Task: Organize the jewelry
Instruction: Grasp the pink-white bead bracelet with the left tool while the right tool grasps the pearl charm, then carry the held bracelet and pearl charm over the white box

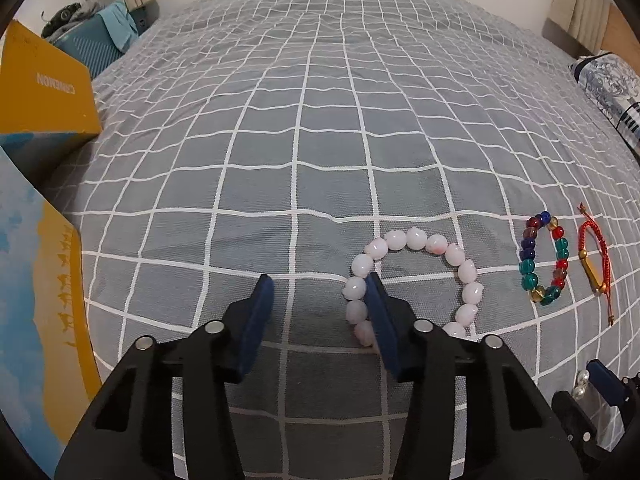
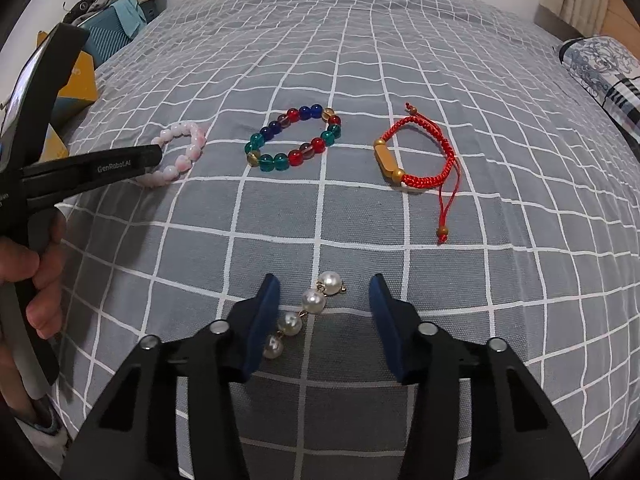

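Bedding in grey with a white grid [image 1: 320, 152] covers the whole bed, slightly rumpled toward the far edge. A yellow box [image 1: 44, 88] and a blue-and-yellow printed box [image 1: 44, 300] are seen at the left edge; beyond them a teal ribbed container [image 1: 92, 50] heaped with clothing stands against a white wall. A patterned pillow [image 1: 608, 92] lies at the far right corner, beside a wooden headboard [image 1: 620, 32] (only partly in view).

Four pieces of jewelry are laid near the front edge. The pink bead bracelet [image 1: 416, 276] lies leftmost, then the multicoloured bead bracelet [image 2: 294, 138], then the red cord bracelet [image 2: 416, 156] with its gold tube. The pearl strand [image 2: 304, 314] lies nearest the front edge, ahead of the other three.

The left gripper [image 1: 320, 312] is seen partly open, its fingers [image 1: 380, 320] straddling the bracelet's left side: one is set inside the ring against the beads, the other is well outside, so nothing is clamped. The right gripper [image 2: 322, 316] is likewise partly open around the pearl strand; its left finger touches the lowest pearl, its right finger stands apart. A hand [image 2: 36, 272] is seen on the left gripper's handle.
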`<state>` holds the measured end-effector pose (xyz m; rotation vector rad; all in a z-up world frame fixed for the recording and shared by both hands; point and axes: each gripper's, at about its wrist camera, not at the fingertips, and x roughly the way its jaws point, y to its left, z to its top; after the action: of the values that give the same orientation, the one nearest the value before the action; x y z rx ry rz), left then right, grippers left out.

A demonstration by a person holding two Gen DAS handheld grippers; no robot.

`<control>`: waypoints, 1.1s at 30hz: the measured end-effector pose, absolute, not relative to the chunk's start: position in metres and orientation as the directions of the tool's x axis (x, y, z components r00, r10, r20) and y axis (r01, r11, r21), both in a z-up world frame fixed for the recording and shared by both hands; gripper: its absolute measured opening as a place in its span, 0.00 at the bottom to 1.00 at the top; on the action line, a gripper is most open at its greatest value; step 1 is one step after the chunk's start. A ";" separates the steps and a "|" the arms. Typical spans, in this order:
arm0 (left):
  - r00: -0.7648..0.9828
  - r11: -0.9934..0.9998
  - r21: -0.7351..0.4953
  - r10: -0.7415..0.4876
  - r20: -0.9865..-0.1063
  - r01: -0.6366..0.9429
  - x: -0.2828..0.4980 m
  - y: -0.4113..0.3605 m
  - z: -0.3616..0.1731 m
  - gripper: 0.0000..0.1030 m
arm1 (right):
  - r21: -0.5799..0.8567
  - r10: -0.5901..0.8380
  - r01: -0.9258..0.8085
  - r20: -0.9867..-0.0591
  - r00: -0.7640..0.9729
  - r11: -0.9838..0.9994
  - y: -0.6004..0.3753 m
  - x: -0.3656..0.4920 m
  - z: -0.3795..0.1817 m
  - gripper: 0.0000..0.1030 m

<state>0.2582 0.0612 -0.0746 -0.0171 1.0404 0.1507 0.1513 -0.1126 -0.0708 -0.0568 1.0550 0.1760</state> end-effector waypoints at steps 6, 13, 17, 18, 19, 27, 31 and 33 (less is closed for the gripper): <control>0.491 0.990 0.055 0.114 -0.864 -0.133 0.258 0.064 -0.073 0.25 | 0.036 0.117 -0.176 -0.871 0.478 0.984 -0.112 0.151 -0.071 0.32; 0.496 0.991 0.018 0.083 -0.864 -0.136 0.255 0.068 -0.068 0.11 | 0.030 0.115 -0.180 -0.867 0.484 0.983 -0.111 0.150 -0.070 0.13; 0.504 0.991 -0.009 0.059 -0.862 -0.131 0.252 0.069 -0.062 0.11 | 0.035 0.119 -0.177 -0.865 0.488 0.984 -0.113 0.151 -0.069 0.12; 0.506 0.991 -0.016 0.052 -0.861 -0.129 0.251 0.069 -0.061 0.11 | 0.038 0.121 -0.176 -0.864 0.488 0.984 -0.113 0.151 -0.069 0.12; 0.507 0.992 -0.024 0.044 -0.861 -0.126 0.251 0.069 -0.060 0.11 | 0.039 0.121 -0.175 -0.863 0.490 0.984 -0.113 0.151 -0.068 0.12; 0.534 0.993 -0.048 0.019 -0.846 -0.111 0.243 0.065 -0.046 0.11 | 0.050 0.130 -0.167 -0.850 0.511 0.985 -0.115 0.148 -0.063 0.12; 0.550 0.993 -0.057 0.009 -0.835 -0.104 0.238 0.063 -0.038 0.11 | 0.060 0.139 -0.164 -0.838 0.528 0.985 -0.116 0.147 -0.058 0.11; 0.558 0.993 -0.062 0.005 -0.830 -0.100 0.236 0.062 -0.034 0.11 | 0.064 0.142 -0.162 -0.834 0.533 0.985 -0.116 0.148 -0.057 0.11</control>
<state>0.2361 0.0618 -0.0345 -0.1059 0.9774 0.0620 0.1477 -0.1163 -0.0570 -0.0221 0.9920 0.1810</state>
